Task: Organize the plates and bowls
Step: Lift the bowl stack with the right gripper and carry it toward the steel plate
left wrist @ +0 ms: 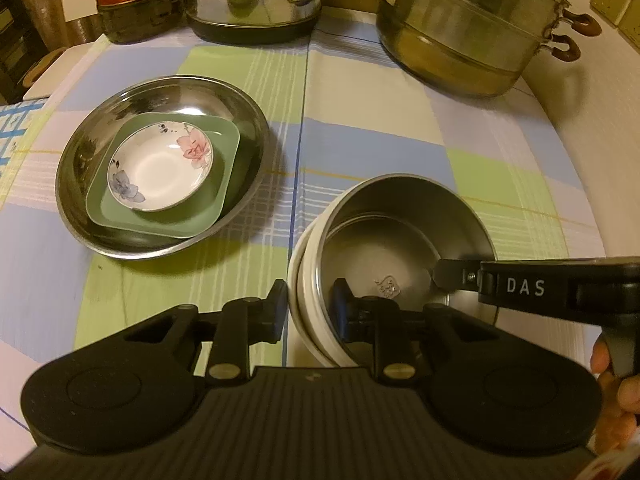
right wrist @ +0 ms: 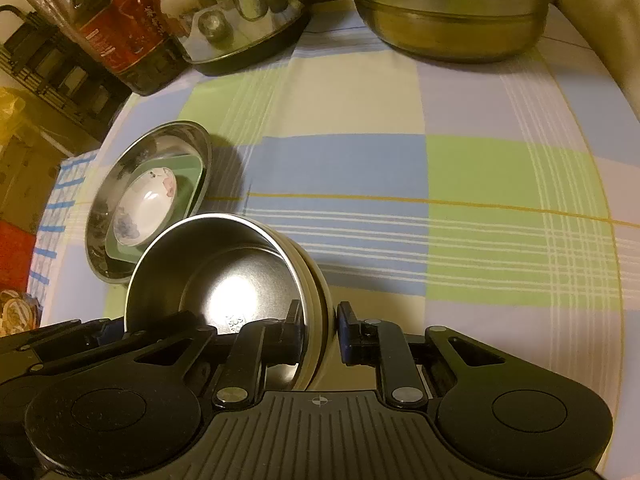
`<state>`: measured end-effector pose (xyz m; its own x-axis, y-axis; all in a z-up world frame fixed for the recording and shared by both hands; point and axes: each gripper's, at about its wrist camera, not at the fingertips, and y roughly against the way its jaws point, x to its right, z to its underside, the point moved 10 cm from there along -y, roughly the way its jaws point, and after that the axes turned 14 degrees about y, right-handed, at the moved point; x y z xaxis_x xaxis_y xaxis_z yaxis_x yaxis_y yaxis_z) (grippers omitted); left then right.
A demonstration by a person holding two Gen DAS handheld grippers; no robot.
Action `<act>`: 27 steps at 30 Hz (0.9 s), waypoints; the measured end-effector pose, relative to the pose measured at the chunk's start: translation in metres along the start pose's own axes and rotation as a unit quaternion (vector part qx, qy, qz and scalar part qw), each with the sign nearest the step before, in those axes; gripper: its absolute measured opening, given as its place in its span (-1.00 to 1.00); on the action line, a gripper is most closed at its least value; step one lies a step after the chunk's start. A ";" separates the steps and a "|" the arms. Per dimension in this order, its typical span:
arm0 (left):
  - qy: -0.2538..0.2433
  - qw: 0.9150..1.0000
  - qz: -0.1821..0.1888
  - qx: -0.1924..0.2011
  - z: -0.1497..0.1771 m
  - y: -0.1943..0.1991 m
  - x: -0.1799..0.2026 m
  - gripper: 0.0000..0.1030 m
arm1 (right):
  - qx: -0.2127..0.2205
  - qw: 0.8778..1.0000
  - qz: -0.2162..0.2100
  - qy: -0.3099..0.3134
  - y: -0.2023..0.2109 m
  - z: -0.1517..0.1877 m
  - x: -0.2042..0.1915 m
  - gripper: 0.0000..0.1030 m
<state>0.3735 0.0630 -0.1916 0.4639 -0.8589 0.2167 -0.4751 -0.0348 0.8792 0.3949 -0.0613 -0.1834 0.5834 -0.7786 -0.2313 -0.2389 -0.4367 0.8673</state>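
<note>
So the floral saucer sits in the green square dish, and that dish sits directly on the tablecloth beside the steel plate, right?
Not quite. The floral saucer does sit in the green square dish, but that dish lies inside the steel plate, not on the tablecloth beside it. The left wrist view shows this.

Saucer (left wrist: 160, 176) in square dish (left wrist: 200, 216) in steel plate (left wrist: 100, 128) — bowl stack (left wrist: 400, 216) to its right.

The left tool (left wrist: 308, 308) is pitched steeply downward, its pads clamped across a rim at 6 o'clock. The right tool (right wrist: 318, 330) is likewise closed on that rim, entering the left view from 3 o'clock.
</note>
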 end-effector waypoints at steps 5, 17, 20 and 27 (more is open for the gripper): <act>-0.011 1.000 0.007 -0.004 0.000 0.000 0.000 -0.57 | -0.005 1.000 0.001 -0.011 0.001 0.001 0.000 -0.67; -0.015 1.000 0.025 -0.010 -0.008 0.007 -0.001 -0.58 | -0.001 1.000 0.011 -0.013 0.013 -0.006 -0.004 -0.67; -0.015 1.000 0.027 -0.005 -0.013 0.011 -0.002 -0.58 | 0.002 1.000 0.012 -0.009 0.017 -0.011 -0.008 -0.67; -0.005 1.000 0.026 0.009 -0.030 0.022 -0.014 -0.58 | 0.009 1.000 0.007 0.007 0.021 -0.029 -0.023 -0.67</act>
<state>0.3786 0.0896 -0.1627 0.4311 -0.8644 0.2587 -0.5116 0.0020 0.8593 0.3988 -0.0396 -0.1471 0.5906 -0.7783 -0.2131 -0.2605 -0.4338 0.8625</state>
